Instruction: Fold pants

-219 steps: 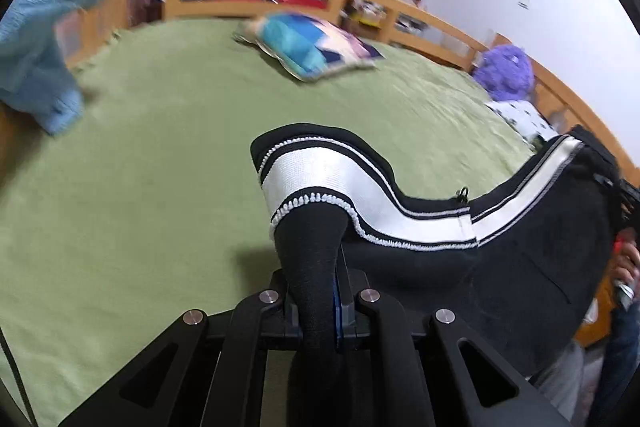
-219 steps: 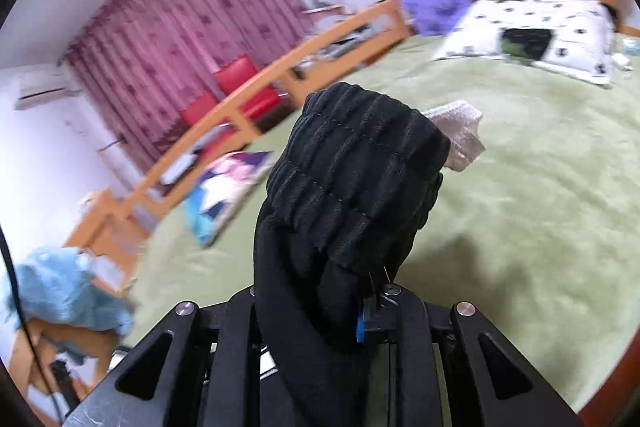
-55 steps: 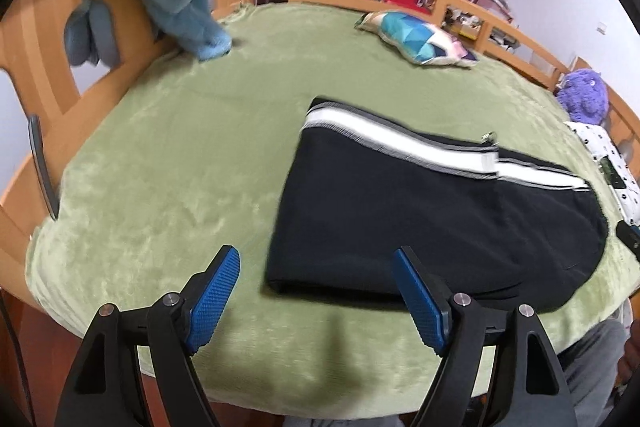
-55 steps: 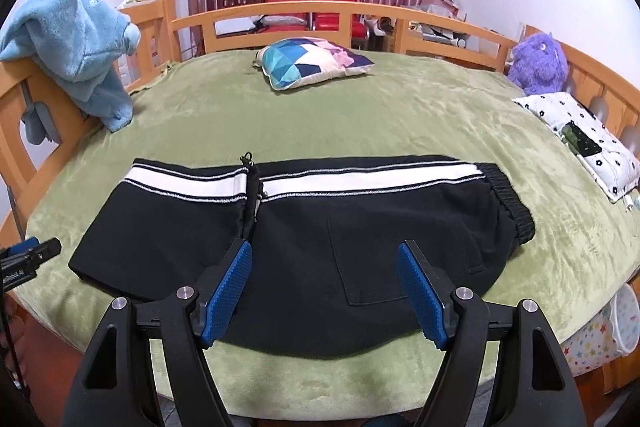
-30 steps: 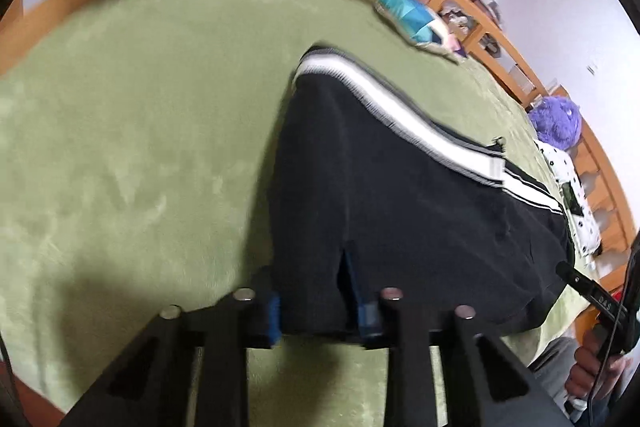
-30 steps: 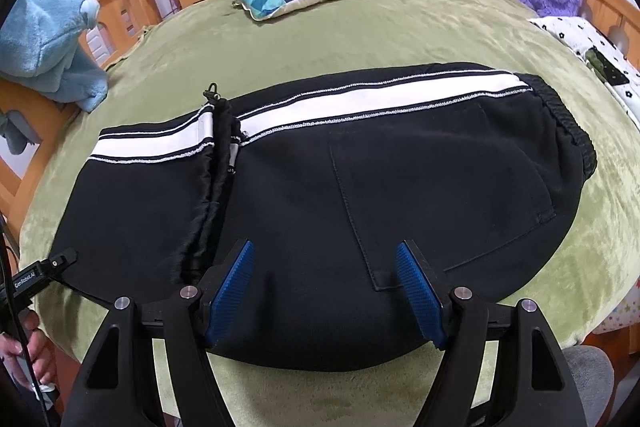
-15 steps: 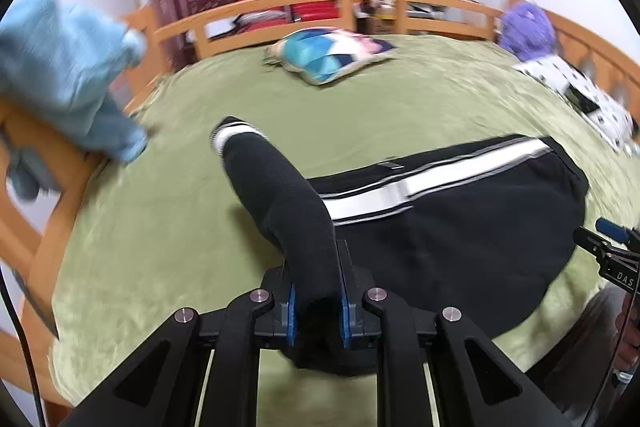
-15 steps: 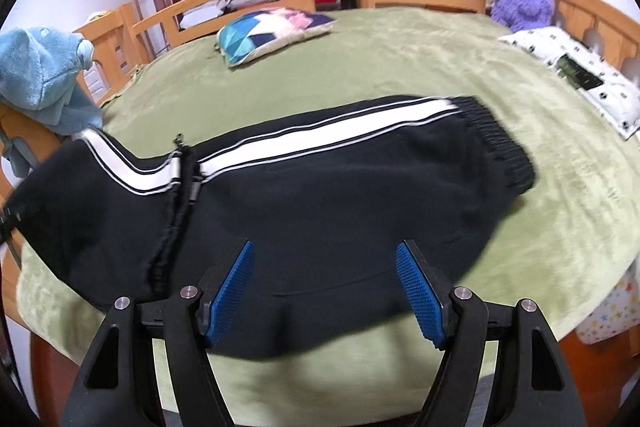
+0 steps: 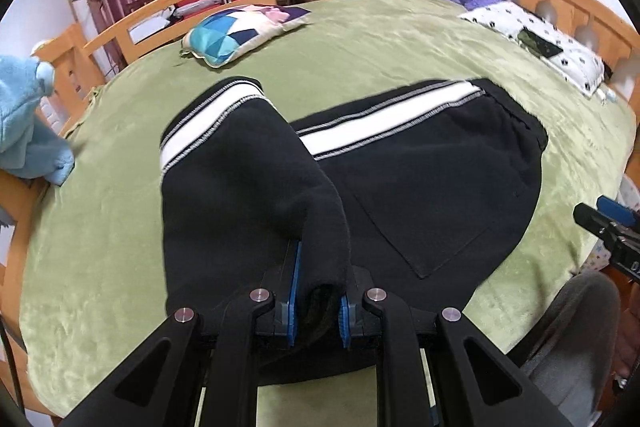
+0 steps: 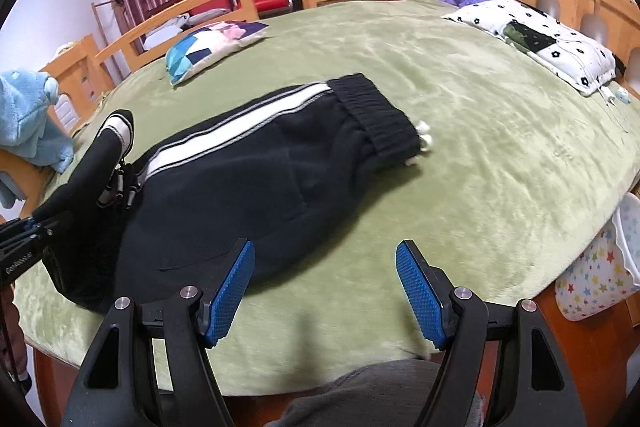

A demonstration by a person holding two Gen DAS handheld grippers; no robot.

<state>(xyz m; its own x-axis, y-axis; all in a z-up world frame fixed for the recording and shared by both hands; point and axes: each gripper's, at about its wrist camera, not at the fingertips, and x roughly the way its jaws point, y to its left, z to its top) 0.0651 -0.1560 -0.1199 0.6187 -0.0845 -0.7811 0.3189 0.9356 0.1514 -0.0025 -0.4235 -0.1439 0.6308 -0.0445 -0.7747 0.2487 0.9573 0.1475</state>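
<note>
1. Two tongs: the left tongs (image 9: pixel 316 301) are squeezed tight on a black fold of the pants (image 9: pixel 420 179).
2. The right tongs (image 10: pixel 324 291) are wide open, holding nothing.
3. The pants lie on the green bed (image 10: pixel 480 131).

Left tool (image 9: pixel 316 301) clamped on lifted leg end of black pants (image 9: pixel 420 179), green blanket (image 9: pixel 100 227) beneath

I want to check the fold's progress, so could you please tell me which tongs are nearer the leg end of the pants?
Left. The left tongs are shut on the pants at the lifted leg end; the right tongs are open, empty, nearer the waistband.
</note>
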